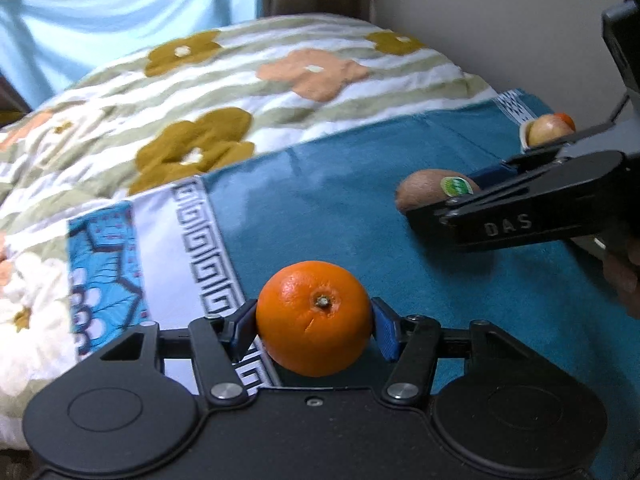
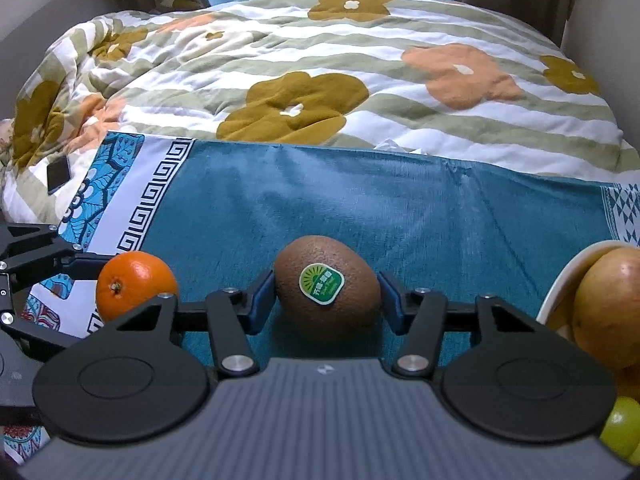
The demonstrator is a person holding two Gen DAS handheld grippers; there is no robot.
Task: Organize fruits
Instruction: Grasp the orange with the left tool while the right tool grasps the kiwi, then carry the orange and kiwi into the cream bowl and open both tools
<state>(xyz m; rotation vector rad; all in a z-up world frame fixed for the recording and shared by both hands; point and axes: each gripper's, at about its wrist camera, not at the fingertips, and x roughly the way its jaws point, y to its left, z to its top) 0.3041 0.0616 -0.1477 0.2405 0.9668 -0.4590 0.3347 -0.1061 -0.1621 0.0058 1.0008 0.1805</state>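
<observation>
Kiwi (image 2: 327, 282): long axis crosswise between right gripper (image 2: 327, 300) pads, touching both (bowl (image 2: 560, 292) lies rightward). Left gripper (image 1: 314, 326): clamped on orange (image 1: 314, 318).

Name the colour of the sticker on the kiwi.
Green with a white border, clearest in the right wrist view: sticker on kiwi.

An orange (image 1: 314, 318), stem end facing the camera, is sitting between blue pads at the patterned edge of a teal towel (image 2: 360, 200). A brown kiwi (image 2: 327, 285) with a green sticker is lying on its side mid-towel, pads flanking it. An apple (image 2: 610, 300) is resting in a white bowl (image 2: 560, 284) at the towel's right.
</observation>
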